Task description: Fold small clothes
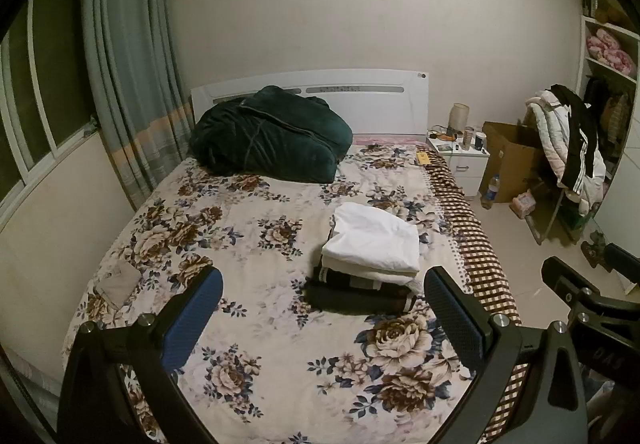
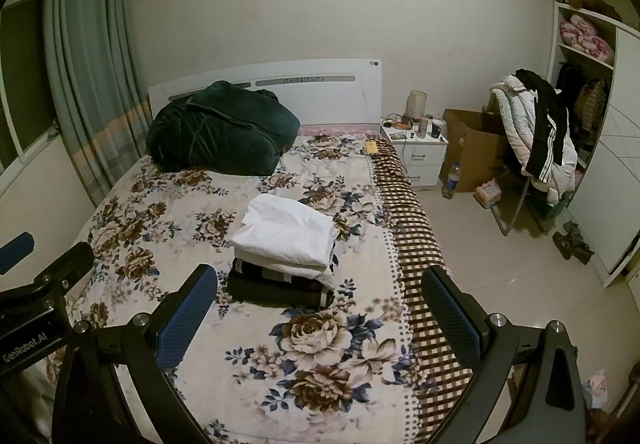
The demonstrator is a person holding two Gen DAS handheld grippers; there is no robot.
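A stack of folded clothes (image 1: 372, 264) lies on the floral bed (image 1: 248, 244), white pieces on top and dark ones beneath; it also shows in the right wrist view (image 2: 284, 252). A small beige cloth (image 1: 118, 284) lies flat near the bed's left edge. My left gripper (image 1: 324, 316) is open and empty, held above the bed's near end, short of the stack. My right gripper (image 2: 320, 312) is open and empty, also above the near end, with the stack ahead and to its left. The left gripper's body (image 2: 36, 300) shows at the left of the right wrist view.
A dark green blanket bundle (image 1: 272, 132) sits by the white headboard (image 1: 320, 88). A white nightstand (image 1: 460, 156) with small items, a cardboard box (image 1: 508, 160), a water bottle (image 1: 490, 192) and a rack draped with coats (image 1: 568, 140) stand right of the bed. Curtains (image 1: 128, 64) hang at left.
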